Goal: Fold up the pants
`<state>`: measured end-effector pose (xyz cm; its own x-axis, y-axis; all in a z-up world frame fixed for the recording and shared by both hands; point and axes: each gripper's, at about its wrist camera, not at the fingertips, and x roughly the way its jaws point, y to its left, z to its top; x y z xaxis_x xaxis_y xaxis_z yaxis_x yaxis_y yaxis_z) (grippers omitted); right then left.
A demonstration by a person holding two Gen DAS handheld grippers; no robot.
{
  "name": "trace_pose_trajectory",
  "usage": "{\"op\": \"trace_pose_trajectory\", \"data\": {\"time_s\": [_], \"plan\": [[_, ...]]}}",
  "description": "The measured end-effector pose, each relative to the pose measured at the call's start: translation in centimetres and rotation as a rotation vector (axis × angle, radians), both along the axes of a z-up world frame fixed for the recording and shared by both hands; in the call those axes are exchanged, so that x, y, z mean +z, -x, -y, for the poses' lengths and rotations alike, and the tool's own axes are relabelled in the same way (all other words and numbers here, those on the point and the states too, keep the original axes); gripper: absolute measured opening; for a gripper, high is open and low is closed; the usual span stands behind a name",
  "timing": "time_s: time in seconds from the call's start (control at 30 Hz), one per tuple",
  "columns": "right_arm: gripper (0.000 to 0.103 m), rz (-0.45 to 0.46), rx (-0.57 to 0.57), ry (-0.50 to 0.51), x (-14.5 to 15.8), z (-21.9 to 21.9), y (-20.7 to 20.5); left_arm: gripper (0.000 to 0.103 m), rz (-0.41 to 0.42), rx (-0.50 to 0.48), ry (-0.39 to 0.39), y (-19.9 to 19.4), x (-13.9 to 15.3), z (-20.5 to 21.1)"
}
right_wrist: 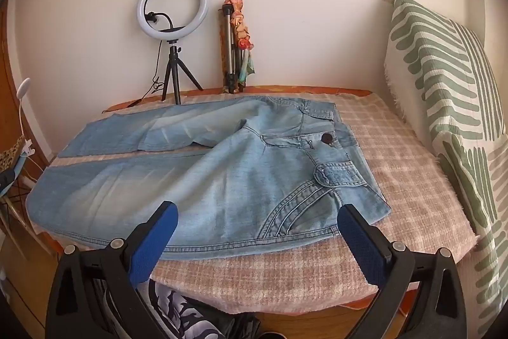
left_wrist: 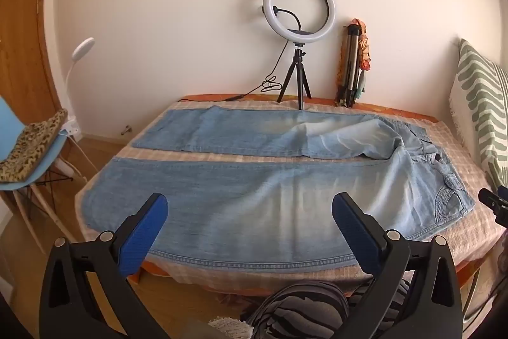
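Item one: my left gripper [left_wrist: 249,208], black-framed with blue textured pads, stood with its fingers wide apart and nothing between them, held over the near edge of the near trouser leg. Item two: my right gripper [right_wrist: 257,220], of the same make, likewise had its fingers spread wide and empty, held over the near hip and curved pocket seam. Item three: the pair of light blue faded denim pants [left_wrist: 254,173] lay flat and unfolded on the pink-and-cream checked cloth covering the table [right_wrist: 397,180], waistband at three o'clock, both legs running toward nine o'clock with a strip of cloth showing between them. Item four: a white ring light on a small black tripod [left_wrist: 298,21] stood at twelve o'clock on the table's far edge. Item five: a folded silver tripod with an orange patterned scarf [left_wrist: 354,62] leaned against the wall just beside it. Item six: a green-and-white leaf-patterned cushion [right_wrist: 444,91] rested at three o'clock.
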<state>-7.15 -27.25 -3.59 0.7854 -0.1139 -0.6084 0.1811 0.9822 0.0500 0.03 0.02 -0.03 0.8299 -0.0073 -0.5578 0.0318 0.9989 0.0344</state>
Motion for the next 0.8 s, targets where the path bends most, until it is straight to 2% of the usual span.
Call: {"op": "trace_pose_trajectory", "data": {"time_s": [0.17,0.27,0.57,0.8], "plan": [[0.102,0.001,-0.004,0.012,-0.1,0.3,0.1,0.103,-0.008,-0.001,-0.03,-0.3,-0.2,0.7],[0.102,-0.003,-0.005,0.009,-0.2,-0.2,0.0,0.103,-0.001,0.008,0.016,-0.1,-0.5,0.0],[0.102,-0.006,-0.013,0.012,-0.4,-0.2,-0.1,0.103,-0.006,0.009,0.003,0.0,-0.5,0.0],[0.102,-0.006,-0.022,0.02,-0.2,-0.4,0.0,0.103,-0.004,0.015,0.028,-0.2,-0.5,-0.7]]}}
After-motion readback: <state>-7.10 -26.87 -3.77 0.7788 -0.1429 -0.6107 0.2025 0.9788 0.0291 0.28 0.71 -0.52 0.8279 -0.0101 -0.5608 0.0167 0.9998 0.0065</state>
